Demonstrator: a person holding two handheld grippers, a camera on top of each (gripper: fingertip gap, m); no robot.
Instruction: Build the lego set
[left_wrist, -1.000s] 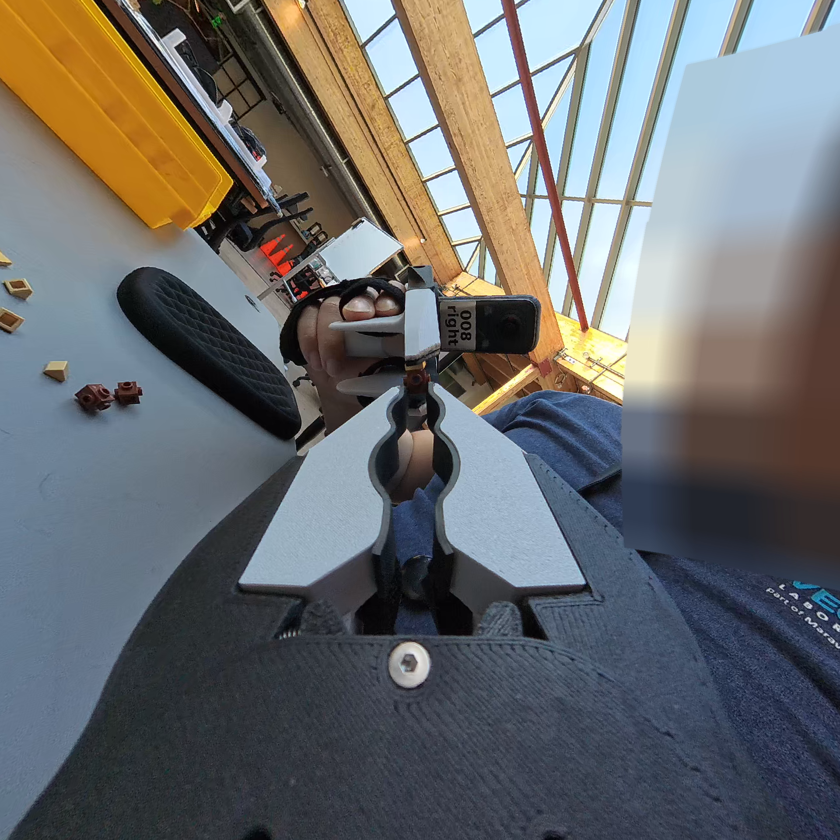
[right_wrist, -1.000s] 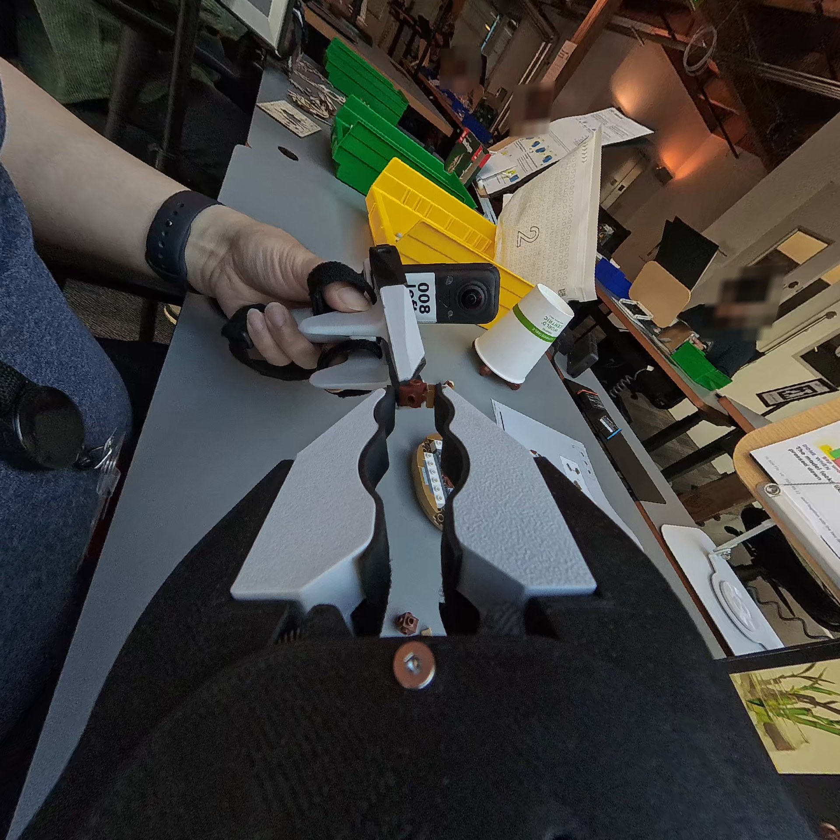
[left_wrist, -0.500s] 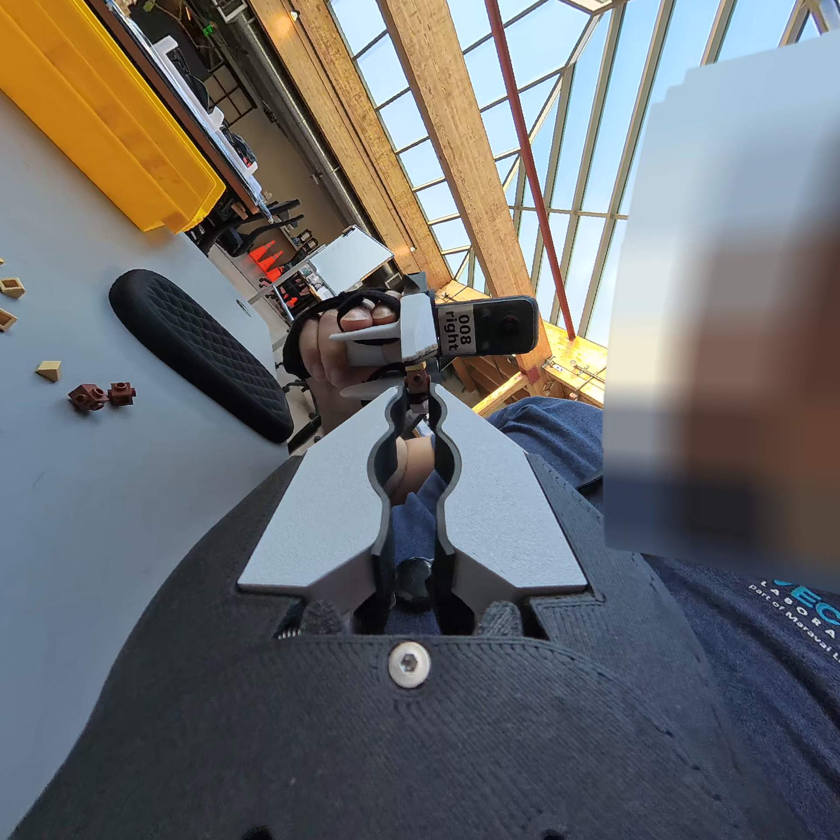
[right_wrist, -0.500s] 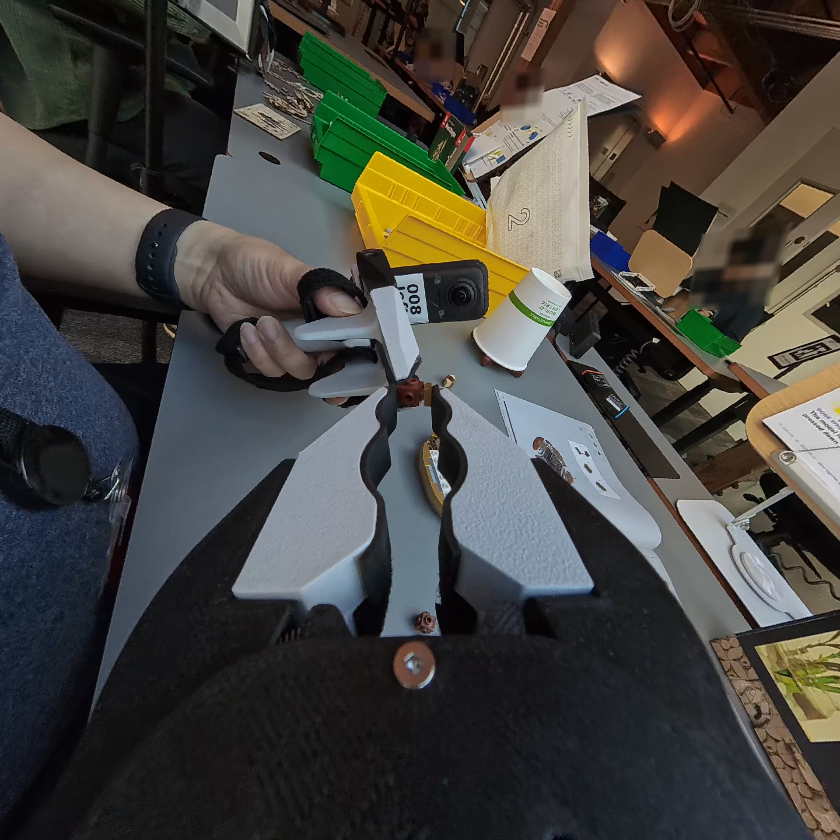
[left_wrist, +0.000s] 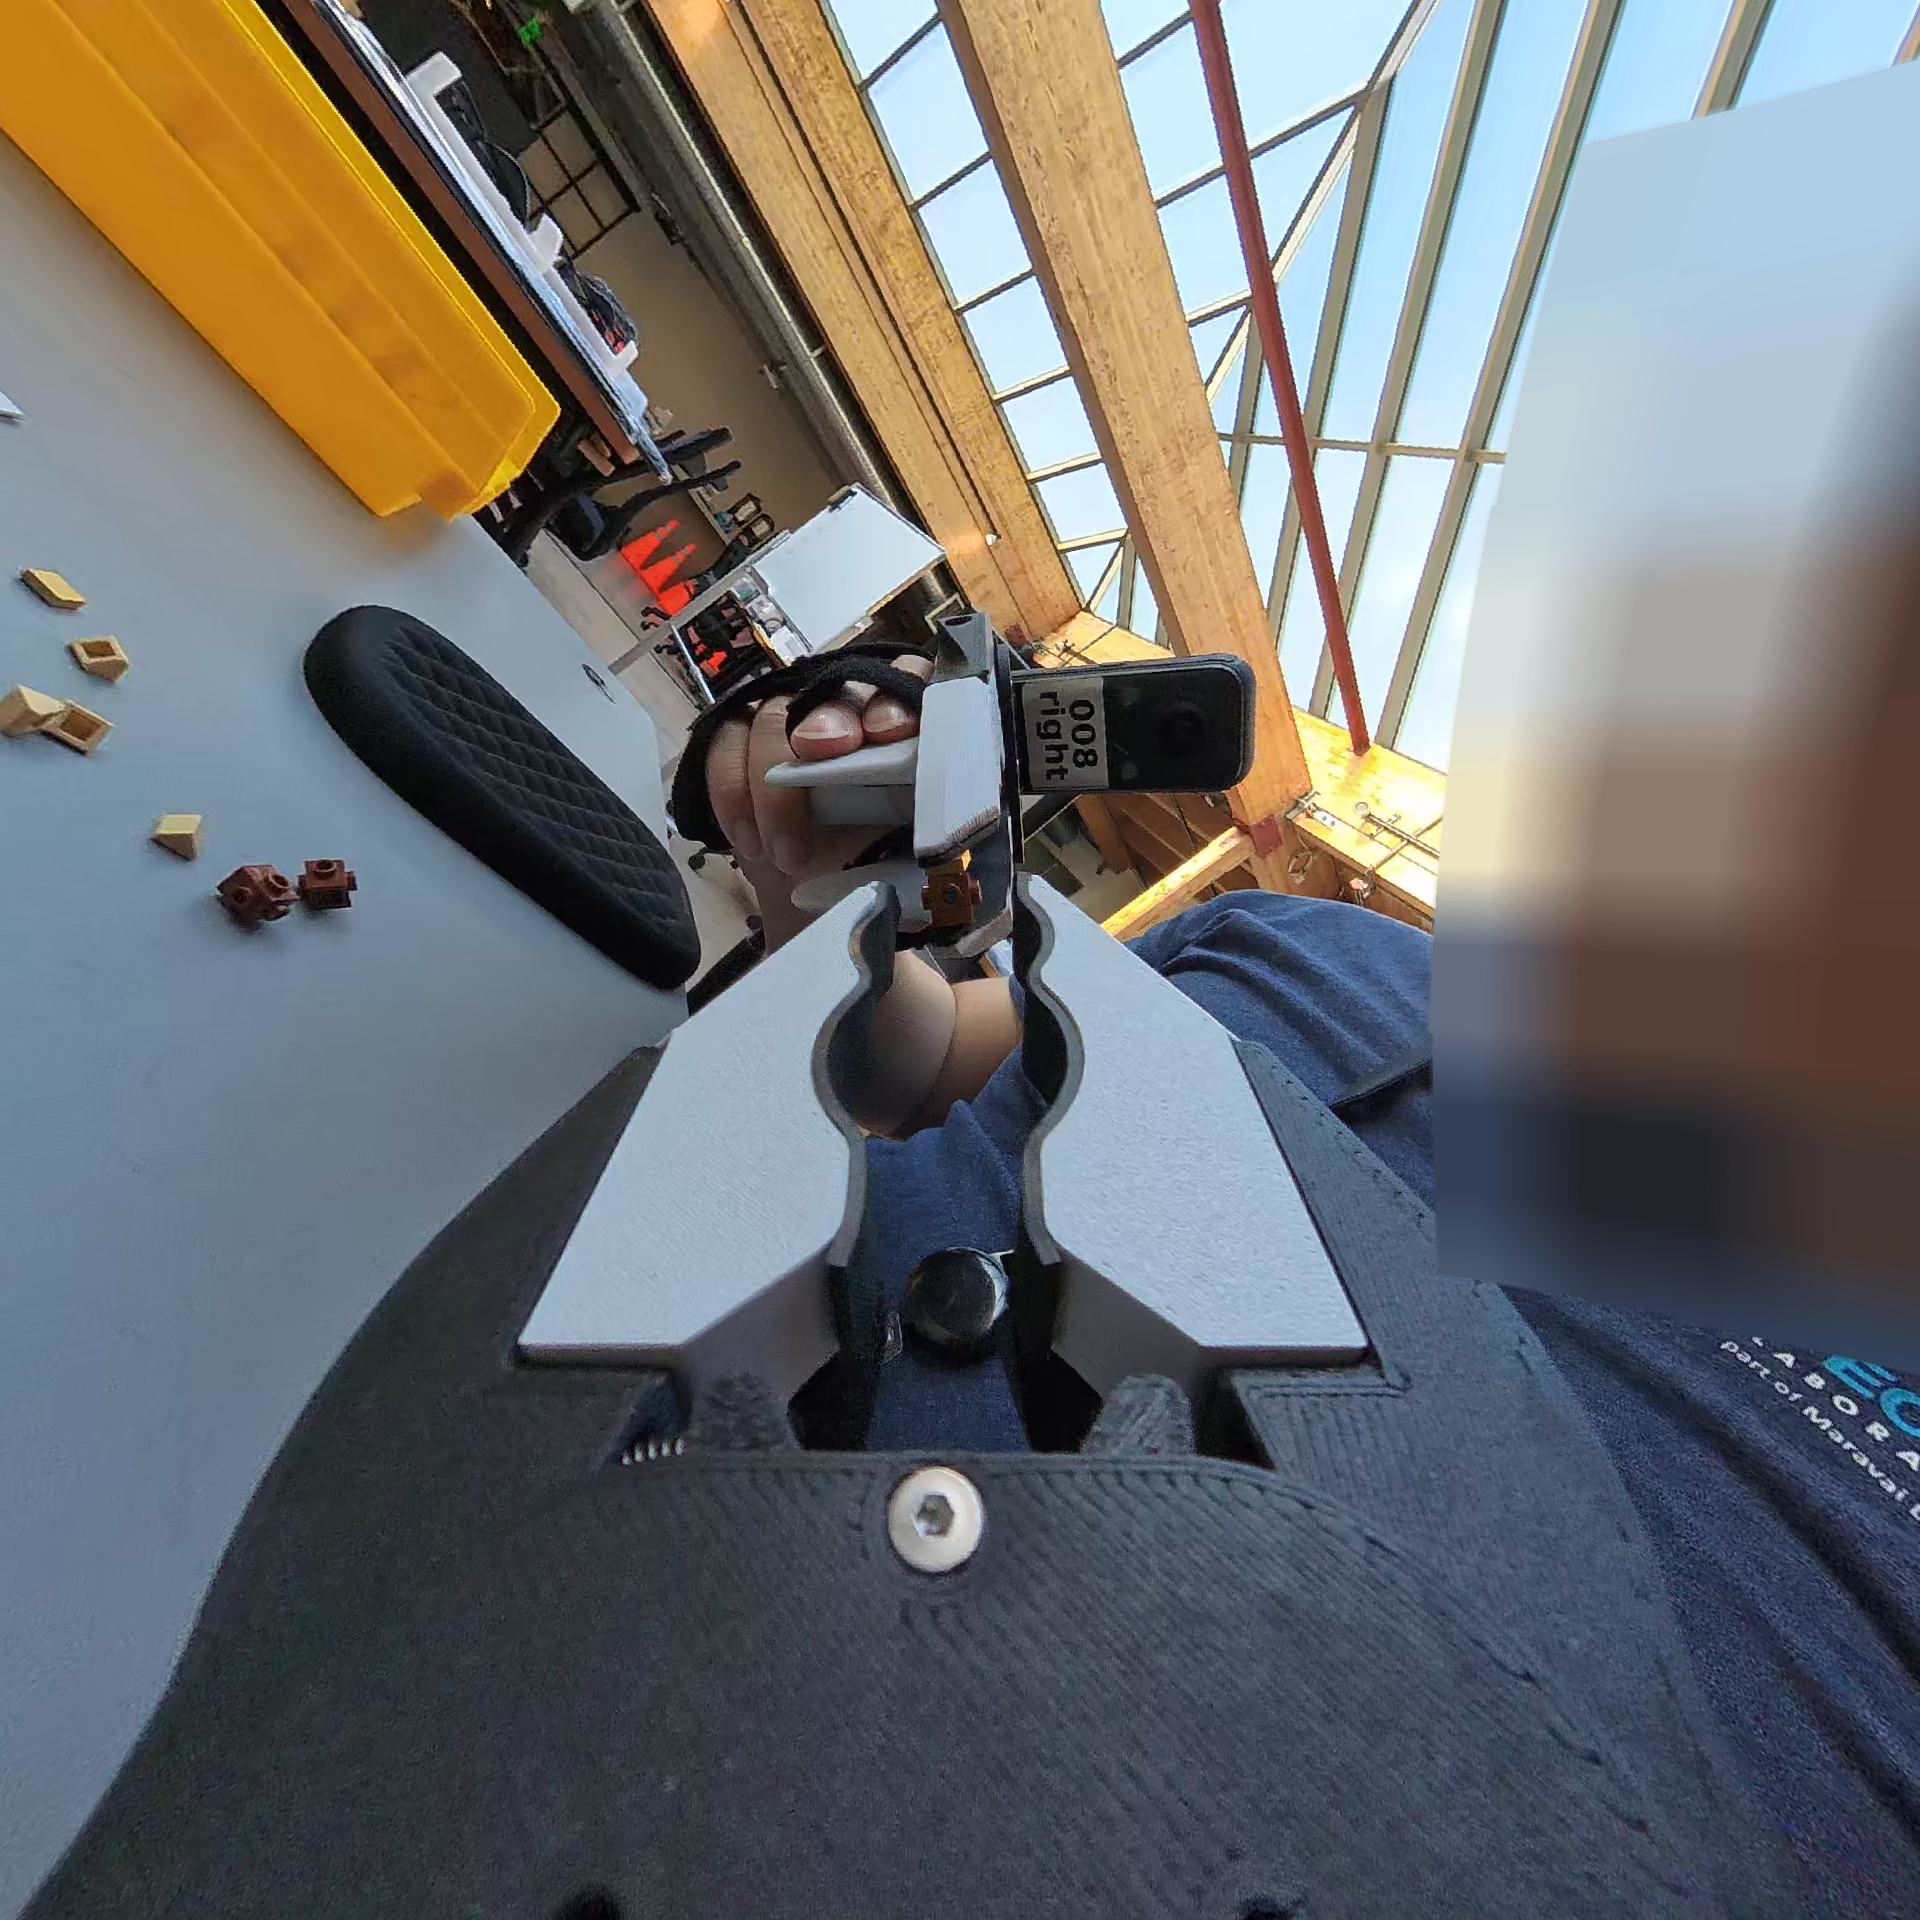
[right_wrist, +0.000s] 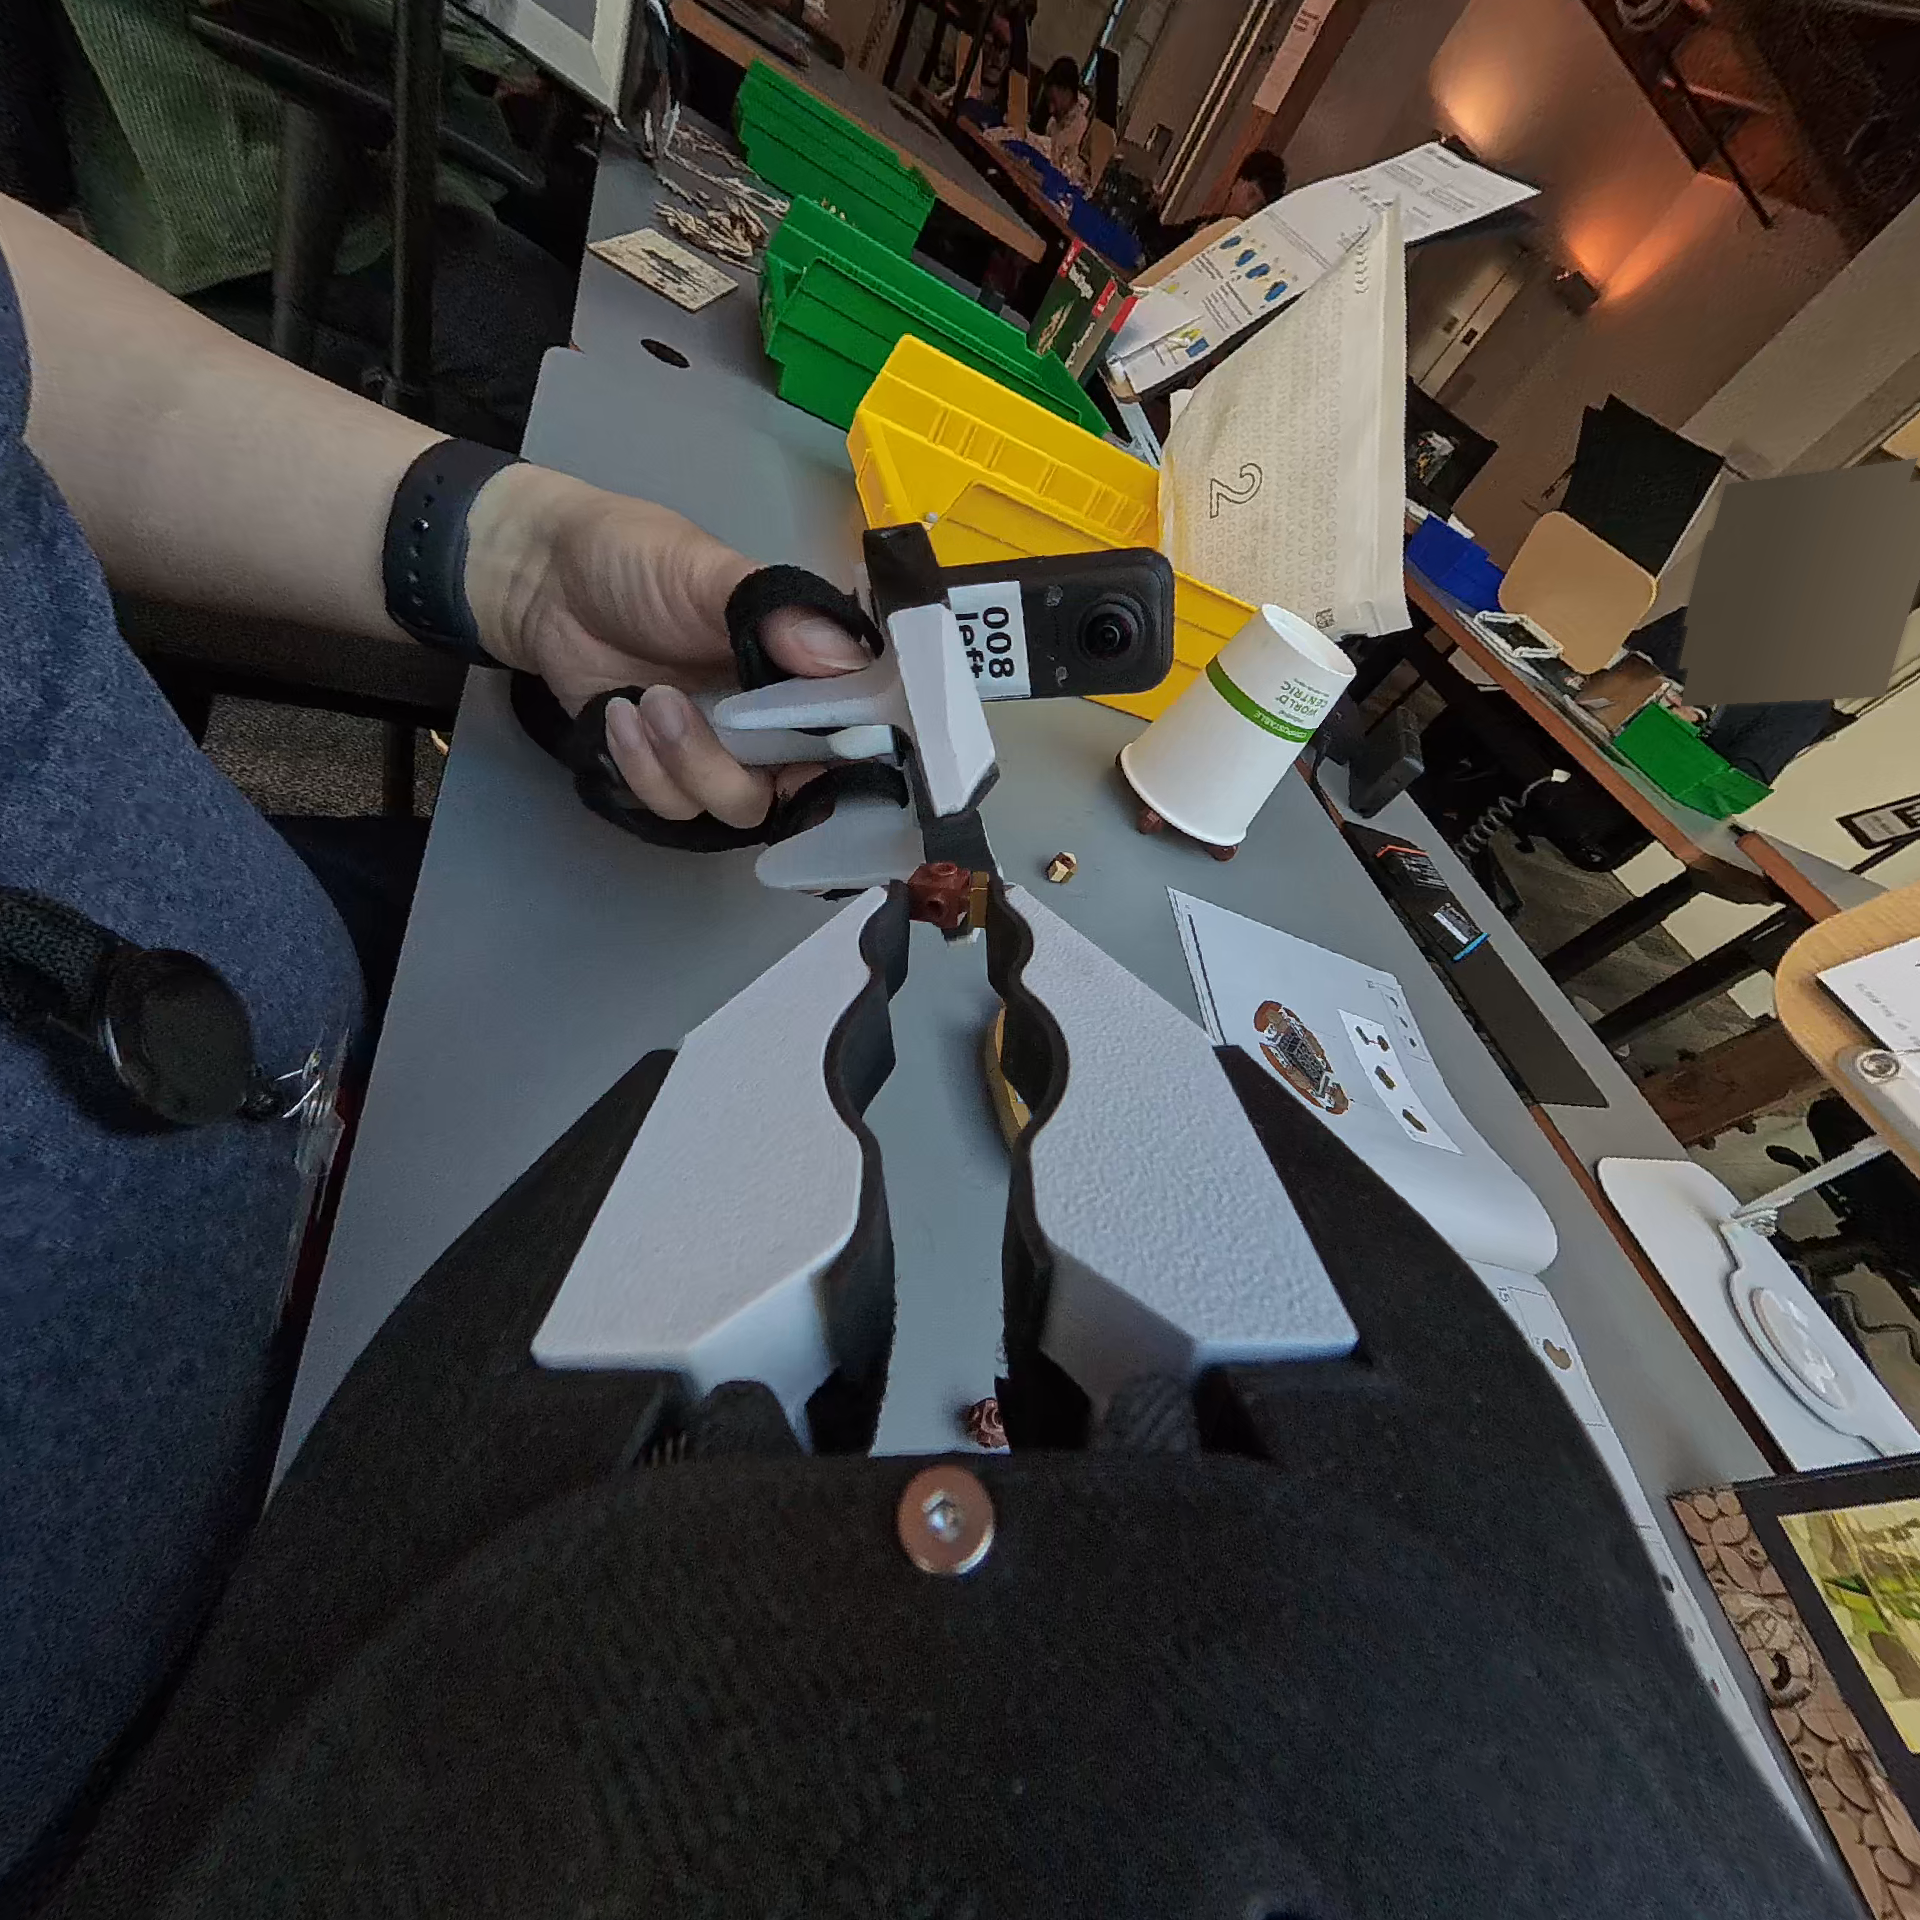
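A small brown lego piece (right_wrist: 940, 896) with a tan part on its side is held above the grey table (right_wrist: 623, 935). My right gripper (right_wrist: 948, 906) is shut on it at the fingertips. My left gripper (left_wrist: 954, 900) is open, and its tips stand on either side of the same piece (left_wrist: 951, 899) with a small gap on each side. Each gripper shows in the other's view, meeting tip to tip. A round tan lego build (right_wrist: 1000, 1075) lies on the table, mostly hidden behind my right finger.
Loose brown pieces (left_wrist: 281, 894) and tan pieces (left_wrist: 62, 717) lie by a black wrist rest (left_wrist: 499, 790). An upturned paper cup (right_wrist: 1226, 727), an instruction booklet (right_wrist: 1330, 1060), a white paper bag (right_wrist: 1288, 488), yellow bins (right_wrist: 1018, 468) and green bins (right_wrist: 862, 281) stand farther off. My two grippers' fingertips are within a few centimetres of each other.
My left gripper's jaws have spread apart and let go of the brown piece. The right gripper still holds it. Both grippers have shifted only slightly.
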